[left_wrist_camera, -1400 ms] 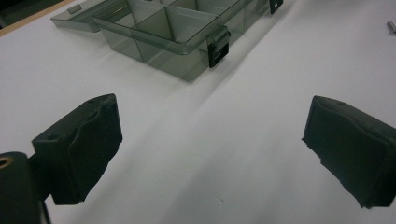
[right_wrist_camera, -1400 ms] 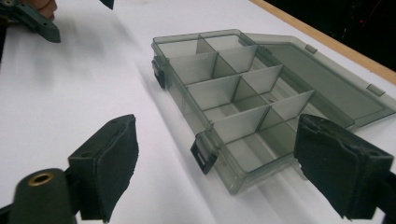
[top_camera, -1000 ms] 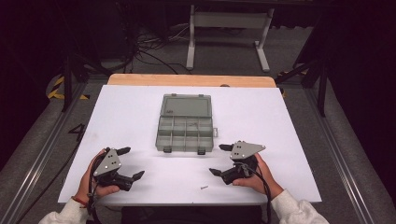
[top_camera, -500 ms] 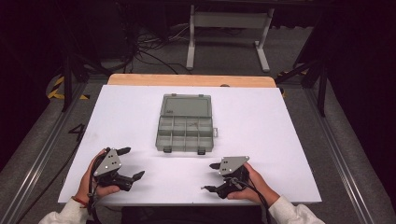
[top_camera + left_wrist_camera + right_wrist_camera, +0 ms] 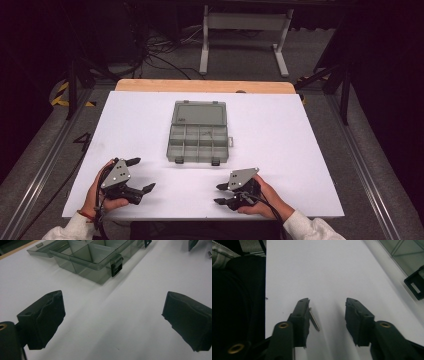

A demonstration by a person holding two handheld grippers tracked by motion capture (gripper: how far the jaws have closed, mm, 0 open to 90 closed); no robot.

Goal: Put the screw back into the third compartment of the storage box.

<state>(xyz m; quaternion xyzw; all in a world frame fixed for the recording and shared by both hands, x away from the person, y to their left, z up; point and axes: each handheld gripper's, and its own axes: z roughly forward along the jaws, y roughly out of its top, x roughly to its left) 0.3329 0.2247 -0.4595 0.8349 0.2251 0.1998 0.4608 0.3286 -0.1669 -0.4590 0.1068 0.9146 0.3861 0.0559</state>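
A: What differs from a second ago?

B: In the high view the right tool [image 5: 220, 194] has come down and toward the lower edge of the frame, near the front rim of the white surface [image 5: 280, 125]. Its jaws have just been closing, though a gap remains. The left tool [image 5: 141, 175] sits at lower left as before, jaws spread wide with nothing between them.

A: And the screw?

B: In the right gripper view the screw [image 5: 314, 319] lies flat on the surface between the jaws, right against the left-hand pad, low in the frame. The other pad stands clear of it, so it isn't pinched.

A: Any writing to read?

B: None that I can make out. The compartment box [image 5: 199, 133] at the centre is smoky clear plastic, lid folded back toward the top of the frame; any marking is too small to tell.

A: Room to move?

B: Bare white stretches left and right of the box, and between the box's latches and both tools.
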